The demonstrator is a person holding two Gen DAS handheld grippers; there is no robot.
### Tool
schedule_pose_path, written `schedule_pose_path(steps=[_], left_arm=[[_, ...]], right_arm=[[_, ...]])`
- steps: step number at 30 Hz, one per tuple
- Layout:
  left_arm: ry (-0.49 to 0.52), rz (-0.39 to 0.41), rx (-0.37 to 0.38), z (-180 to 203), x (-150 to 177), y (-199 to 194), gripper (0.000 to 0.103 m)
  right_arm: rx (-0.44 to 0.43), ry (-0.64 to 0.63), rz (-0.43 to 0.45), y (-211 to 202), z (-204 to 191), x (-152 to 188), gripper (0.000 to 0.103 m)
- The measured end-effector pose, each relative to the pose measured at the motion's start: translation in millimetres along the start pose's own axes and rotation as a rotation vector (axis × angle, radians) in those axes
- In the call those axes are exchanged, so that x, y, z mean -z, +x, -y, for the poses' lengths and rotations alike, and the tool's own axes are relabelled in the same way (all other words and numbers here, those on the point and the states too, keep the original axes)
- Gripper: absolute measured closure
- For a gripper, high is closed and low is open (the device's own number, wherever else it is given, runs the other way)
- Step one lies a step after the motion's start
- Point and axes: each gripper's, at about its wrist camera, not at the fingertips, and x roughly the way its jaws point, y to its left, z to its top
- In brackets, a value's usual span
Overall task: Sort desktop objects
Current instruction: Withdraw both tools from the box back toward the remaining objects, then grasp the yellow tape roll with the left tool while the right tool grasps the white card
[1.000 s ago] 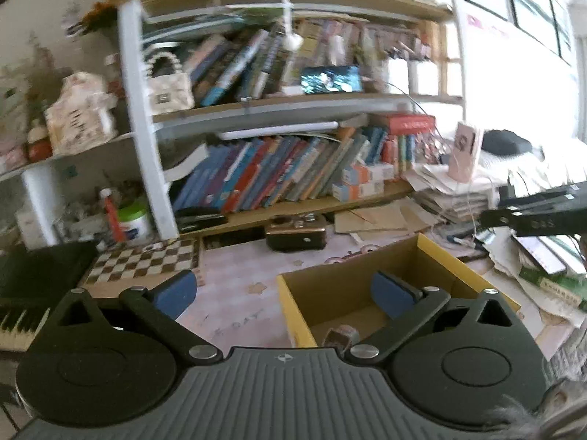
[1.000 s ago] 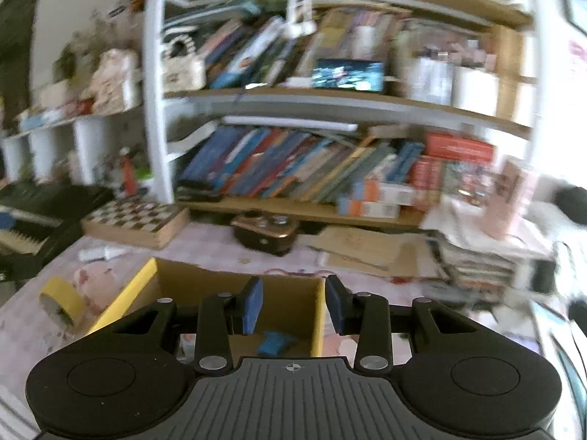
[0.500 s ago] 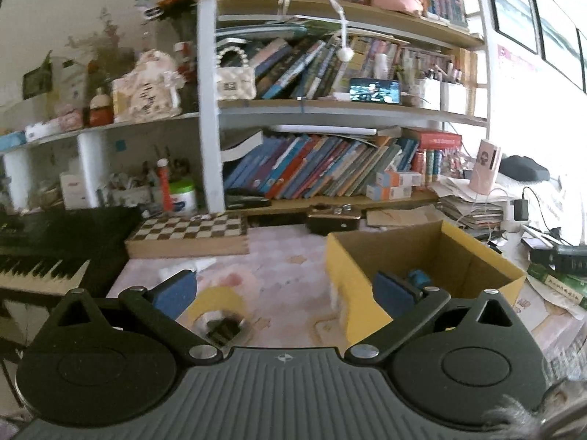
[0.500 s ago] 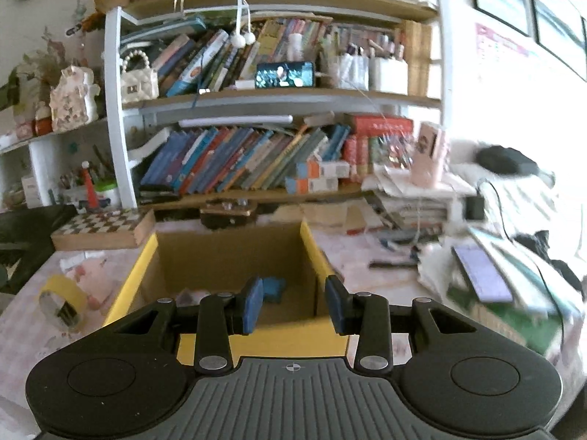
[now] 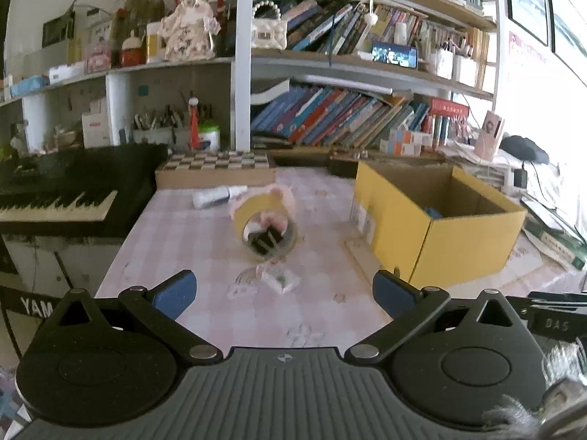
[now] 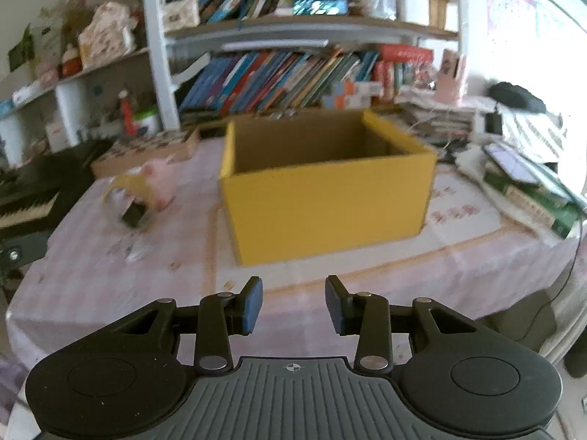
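With both grippers empty, left gripper spread wide and right gripper narrowly parted, the step is selecting the next item: the tape roll at 12 o'clock, the yellow box at 2 o'clock.

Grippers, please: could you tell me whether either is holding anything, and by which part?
Nothing is held: the left gripper and right gripper both stand open and empty.
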Motion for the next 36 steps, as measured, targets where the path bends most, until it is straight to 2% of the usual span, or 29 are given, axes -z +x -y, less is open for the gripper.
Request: schedule_pose_path(steps=[6,9,18,23,36], left_arm=[[0.004,-0.051,0.009,-20,17,-8,0.000],[0.003,-0.067,0.010,-28,22,-12,0.000],[-0.036,-0.056,-0.032,-58,22,-20,0.000],[-0.058,-0.055,-0.045,-70,18,-18,0.000],[-0.096,-0.070,-0.043,-78,11,9,0.000]], right_arm=[[-0.055,-0.044,-0.059,-3,-37,19,0.063],[-0.085,-0.075,-0.066,-5,-54,24,0.058],[-0.141,-0.135,-0.071,-3,-91,23,0.057],[-0.158,-0.163,-0.065,0,-106,17,0.053],[-0.193,-0.213,-0.088,28,-122,1,0.053]])
